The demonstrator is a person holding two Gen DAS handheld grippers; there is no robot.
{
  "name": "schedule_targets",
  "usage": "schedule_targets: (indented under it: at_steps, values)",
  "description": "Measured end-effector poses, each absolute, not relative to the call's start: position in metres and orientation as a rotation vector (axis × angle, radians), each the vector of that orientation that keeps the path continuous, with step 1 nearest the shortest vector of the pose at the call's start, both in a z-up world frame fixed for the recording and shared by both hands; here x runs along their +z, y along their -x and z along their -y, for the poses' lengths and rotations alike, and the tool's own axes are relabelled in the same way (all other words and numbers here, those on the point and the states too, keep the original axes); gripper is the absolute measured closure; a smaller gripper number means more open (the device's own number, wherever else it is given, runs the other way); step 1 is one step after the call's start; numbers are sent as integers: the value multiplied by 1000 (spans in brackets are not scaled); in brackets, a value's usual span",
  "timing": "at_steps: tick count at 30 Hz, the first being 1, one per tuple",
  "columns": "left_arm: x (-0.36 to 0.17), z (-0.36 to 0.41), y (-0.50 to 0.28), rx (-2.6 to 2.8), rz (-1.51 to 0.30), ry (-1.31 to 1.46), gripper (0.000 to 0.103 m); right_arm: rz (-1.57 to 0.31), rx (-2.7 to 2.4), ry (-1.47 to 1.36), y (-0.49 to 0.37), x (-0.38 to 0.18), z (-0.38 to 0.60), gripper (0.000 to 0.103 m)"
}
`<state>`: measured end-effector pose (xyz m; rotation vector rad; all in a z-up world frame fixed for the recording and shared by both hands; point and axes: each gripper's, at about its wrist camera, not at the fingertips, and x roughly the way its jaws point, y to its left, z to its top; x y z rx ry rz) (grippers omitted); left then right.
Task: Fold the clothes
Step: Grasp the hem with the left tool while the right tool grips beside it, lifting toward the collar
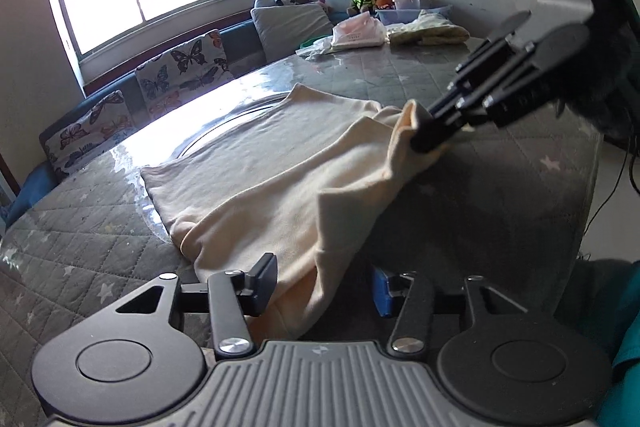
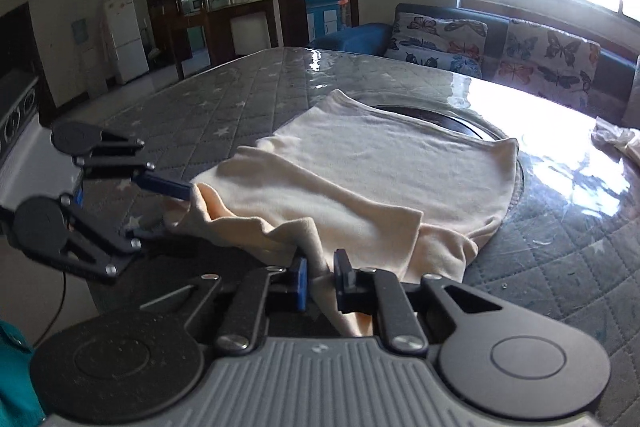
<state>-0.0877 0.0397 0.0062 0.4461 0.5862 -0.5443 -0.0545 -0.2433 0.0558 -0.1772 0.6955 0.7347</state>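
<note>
A cream garment (image 1: 280, 183) lies on the grey quilted table (image 1: 80, 259); it also shows in the right wrist view (image 2: 380, 167). My left gripper (image 1: 324, 287) is open, its jaws wide apart around the garment's near edge; in the right wrist view (image 2: 180, 195) it sits at that corner. My right gripper (image 2: 320, 279) is shut on a bunched fold of the garment and lifts it slightly. In the left wrist view the right gripper (image 1: 424, 139) pinches the far corner.
A sofa with butterfly cushions (image 1: 184, 67) runs along the far side under the window. Folded clothes and bags (image 1: 360, 31) sit at the table's far end. A round recess (image 2: 440, 119) lies under the garment. The table edge (image 1: 588, 187) is at right.
</note>
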Motion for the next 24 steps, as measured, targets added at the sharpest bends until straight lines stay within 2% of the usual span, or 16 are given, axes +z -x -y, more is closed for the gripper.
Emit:
schedule_targets:
  at_steps: [6, 8, 9, 11, 14, 24]
  values:
    - [-1, -37, 82, -531, -587, -509, 50, -683, 724, 167, 50, 61, 241, 92]
    - [-3, -39, 78, -526, -595, -513, 71, -676, 718, 169, 51, 60, 241, 92]
    - [-3, -41, 77, -518, -600, -507, 75, -672, 715, 170, 52, 60, 241, 92]
    - [0, -45, 73, -509, -607, -476, 91, -663, 713, 169, 54, 60, 241, 93]
    - [7, -49, 74, -502, -597, -437, 95, -647, 716, 161, 59, 60, 241, 93]
    - [29, -57, 110, -512, -571, -371, 97, -600, 787, 180, 98, 85, 253, 94]
